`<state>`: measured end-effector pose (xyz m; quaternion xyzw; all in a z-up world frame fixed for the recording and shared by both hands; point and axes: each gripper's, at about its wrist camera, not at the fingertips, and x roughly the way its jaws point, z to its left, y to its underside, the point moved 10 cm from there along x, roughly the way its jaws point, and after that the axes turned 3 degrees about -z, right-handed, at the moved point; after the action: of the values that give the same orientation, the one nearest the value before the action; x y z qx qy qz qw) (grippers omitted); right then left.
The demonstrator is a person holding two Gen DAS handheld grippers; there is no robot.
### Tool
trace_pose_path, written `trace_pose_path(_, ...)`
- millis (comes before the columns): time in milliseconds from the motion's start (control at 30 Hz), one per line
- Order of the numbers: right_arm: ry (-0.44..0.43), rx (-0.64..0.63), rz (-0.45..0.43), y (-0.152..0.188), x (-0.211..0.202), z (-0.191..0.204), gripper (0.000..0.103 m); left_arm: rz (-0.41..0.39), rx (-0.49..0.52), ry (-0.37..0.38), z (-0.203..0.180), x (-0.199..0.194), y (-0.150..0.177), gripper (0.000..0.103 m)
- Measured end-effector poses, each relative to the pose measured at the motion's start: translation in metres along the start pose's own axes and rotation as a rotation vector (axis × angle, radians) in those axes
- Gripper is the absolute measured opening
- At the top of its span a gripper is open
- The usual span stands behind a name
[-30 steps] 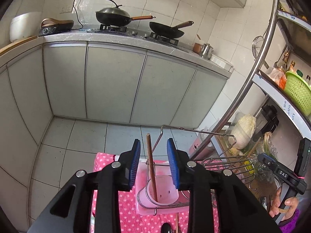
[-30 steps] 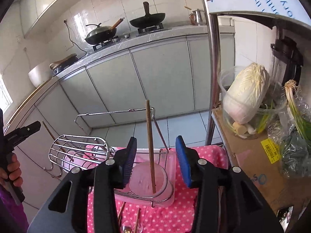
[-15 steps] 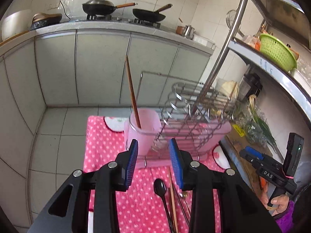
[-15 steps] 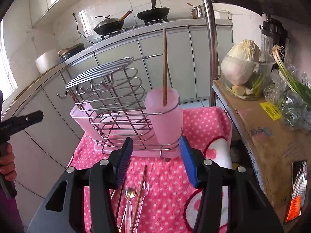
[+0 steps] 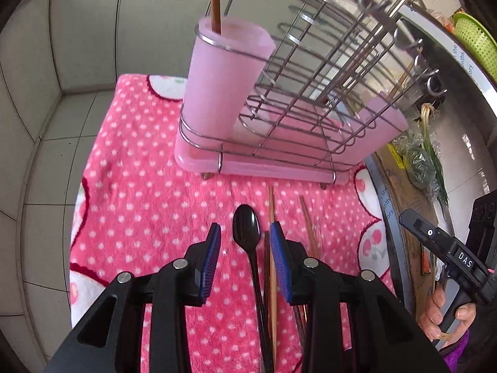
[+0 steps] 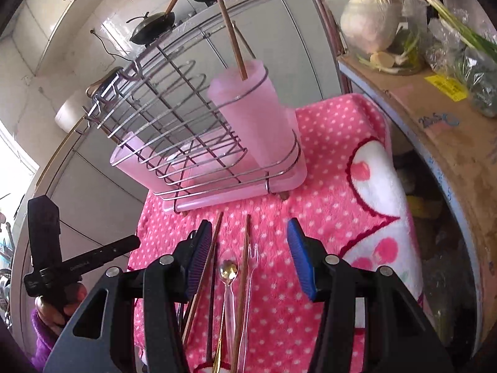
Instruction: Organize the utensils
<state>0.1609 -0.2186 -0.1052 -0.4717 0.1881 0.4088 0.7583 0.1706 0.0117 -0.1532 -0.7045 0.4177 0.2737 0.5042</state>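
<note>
A wire dish rack on a pink tray stands on a pink dotted cloth. Its pink cup holds one upright wooden chopstick. My left gripper is open, low over a black spoon with wooden chopsticks beside it. My right gripper is open over a gold-bowled clear spoon, a clear fork and wooden chopsticks. The rack and cup stand beyond it.
A metal shelf with a cardboard box, cabbage and greens stands at the right. A green basket sits on an upper shelf. Kitchen cabinets and woks are behind. The cloth's edges drop to tiled floor.
Both grippers have dropped from above the cup down to the cloth in front of the rack, now close over the loose utensils. Both stay open.
</note>
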Motion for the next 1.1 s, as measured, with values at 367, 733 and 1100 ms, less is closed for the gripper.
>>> trace_pose_path(367, 0.000, 0.001, 0.151, 0.034, 0.038, -0.007, 0.051, 0.192, -0.063, -0.011, -0.003, 0.058, 0.031, 0.026)
trace_pose_path(733, -0.021, 0.045, 0.190, 0.040, 0.047, -0.014, 0.051, 0.232, -0.039, -0.052, -0.007, 0.089, 0.034, 0.018)
trace_pose_path(1100, -0.084, 0.118, 0.272, 0.047, 0.064, -0.008, 0.028, 0.182, -0.064, -0.013, 0.009, 0.078, 0.027, 0.009)
